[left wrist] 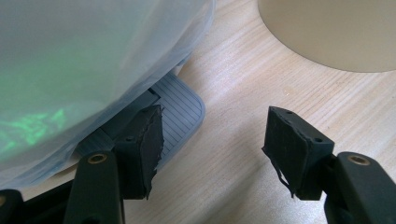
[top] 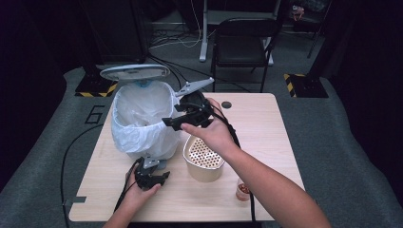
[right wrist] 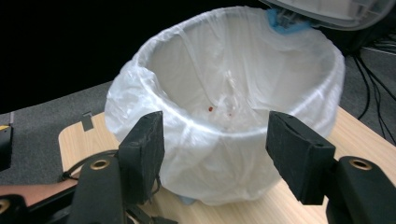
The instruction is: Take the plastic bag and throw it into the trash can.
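Observation:
A pedal bin lined with a white plastic bag (top: 142, 116) stands at the table's back left, its grey lid (top: 134, 72) raised. My right gripper (top: 175, 122) hovers open at the bin's right rim, above a beige perforated cup (top: 203, 159). In the right gripper view the open jaws frame the bag (right wrist: 233, 93), with small red bits (right wrist: 211, 108) inside. My left gripper (top: 159, 178) rests low near the front of the bin, open. In the left gripper view its left jaw sits over the grey foot pedal (left wrist: 180, 109); I cannot tell whether it touches.
A small clear cup of red bits (top: 243, 189) stands near the table's front right edge. The beige cup's wall (left wrist: 336, 32) is close ahead of the left gripper. A black folding chair (top: 242, 40) stands beyond the table. Cables trail off the front left.

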Demonstrator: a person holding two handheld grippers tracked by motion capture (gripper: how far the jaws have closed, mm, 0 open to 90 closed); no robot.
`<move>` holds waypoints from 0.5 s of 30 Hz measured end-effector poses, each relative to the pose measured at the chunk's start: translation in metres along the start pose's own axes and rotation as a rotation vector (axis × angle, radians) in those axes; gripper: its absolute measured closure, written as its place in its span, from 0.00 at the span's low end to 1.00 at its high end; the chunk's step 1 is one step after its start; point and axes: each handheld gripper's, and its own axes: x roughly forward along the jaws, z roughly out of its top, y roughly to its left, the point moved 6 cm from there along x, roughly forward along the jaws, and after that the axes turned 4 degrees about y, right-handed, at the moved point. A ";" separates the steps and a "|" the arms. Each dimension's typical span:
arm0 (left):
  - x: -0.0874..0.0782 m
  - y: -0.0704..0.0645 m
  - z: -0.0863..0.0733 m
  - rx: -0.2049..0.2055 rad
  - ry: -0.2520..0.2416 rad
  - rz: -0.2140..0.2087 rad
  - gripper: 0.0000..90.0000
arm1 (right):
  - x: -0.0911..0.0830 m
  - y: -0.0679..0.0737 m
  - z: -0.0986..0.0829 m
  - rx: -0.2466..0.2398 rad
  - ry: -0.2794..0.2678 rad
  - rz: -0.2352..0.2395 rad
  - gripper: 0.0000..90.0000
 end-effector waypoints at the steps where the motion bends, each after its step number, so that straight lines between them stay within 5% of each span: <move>1: 0.000 0.000 0.000 -0.003 0.002 0.001 0.41 | -0.002 -0.002 -0.002 0.004 0.001 -0.004 0.41; 15: 0.000 -0.001 0.000 -0.009 -0.003 0.002 0.41 | -0.032 -0.025 -0.035 0.049 0.000 -0.057 0.42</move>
